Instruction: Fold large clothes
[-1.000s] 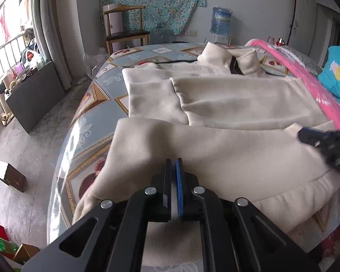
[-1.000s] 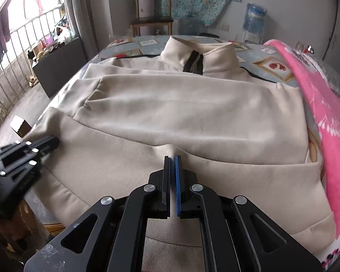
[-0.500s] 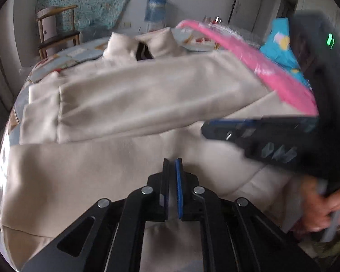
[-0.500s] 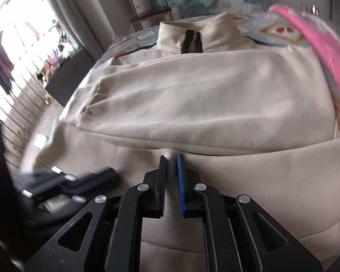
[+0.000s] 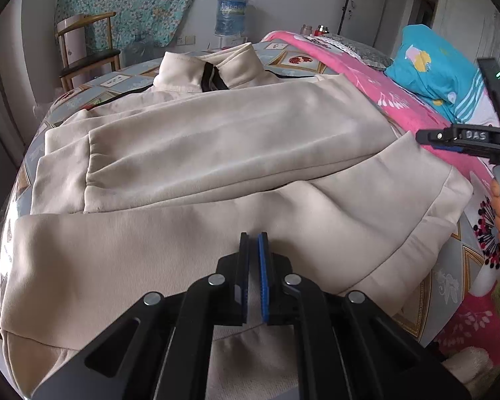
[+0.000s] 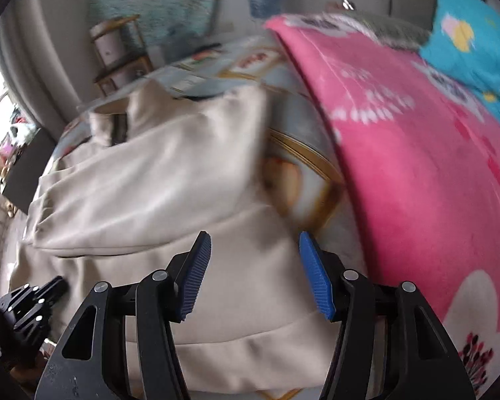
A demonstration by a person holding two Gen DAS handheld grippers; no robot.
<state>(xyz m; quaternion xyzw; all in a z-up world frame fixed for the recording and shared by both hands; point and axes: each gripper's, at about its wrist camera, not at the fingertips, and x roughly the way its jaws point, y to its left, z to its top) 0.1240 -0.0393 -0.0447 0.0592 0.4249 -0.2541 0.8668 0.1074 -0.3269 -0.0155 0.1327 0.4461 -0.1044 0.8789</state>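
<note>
Pink floral blanket point(image 5: 376, 90), blue pillow point(image 5: 430, 63), wooden chair point(image 5: 86, 53), water jug point(image 5: 231, 15), patterned bedsheet point(image 5: 116, 81)

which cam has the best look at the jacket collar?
Left wrist. The collar is sharp there, standing up at the far end of the jacket, dark zipper visible. In the right wrist view it is small, motion-blurred and off to the left.

Pink blanket point(image 6: 416, 166) crowds jacket's point(image 5: 216, 153) right side.
</note>
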